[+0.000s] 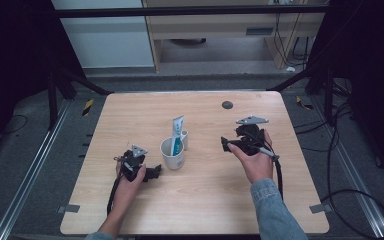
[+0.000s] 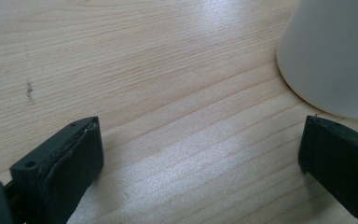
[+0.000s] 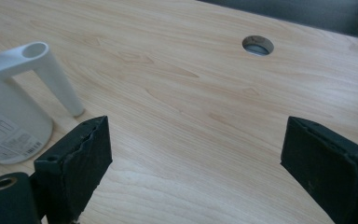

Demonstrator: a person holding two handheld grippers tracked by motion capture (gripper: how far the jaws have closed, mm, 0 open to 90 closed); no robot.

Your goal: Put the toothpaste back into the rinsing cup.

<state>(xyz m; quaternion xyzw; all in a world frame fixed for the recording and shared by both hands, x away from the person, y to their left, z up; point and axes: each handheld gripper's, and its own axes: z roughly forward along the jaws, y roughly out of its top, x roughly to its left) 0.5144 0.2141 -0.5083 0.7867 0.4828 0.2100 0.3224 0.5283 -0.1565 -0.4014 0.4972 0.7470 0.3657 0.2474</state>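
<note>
Pale wooden table (image 1: 205, 200) carries a white plastic cup with a side holder (image 1: 173, 154), a blue-white toothpaste tube (image 1: 177, 135) standing upright inside. I hold my left gripper (image 1: 154, 172) just left of the cup and my right gripper (image 1: 225, 145) well right of it, both wide open and empty, probably ready to approach it.

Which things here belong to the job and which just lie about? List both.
In the job: white cup; toothpaste tube standing in it; left tongs, open beside the cup; right tongs, open.

Lying about: round hole in the table.
</note>
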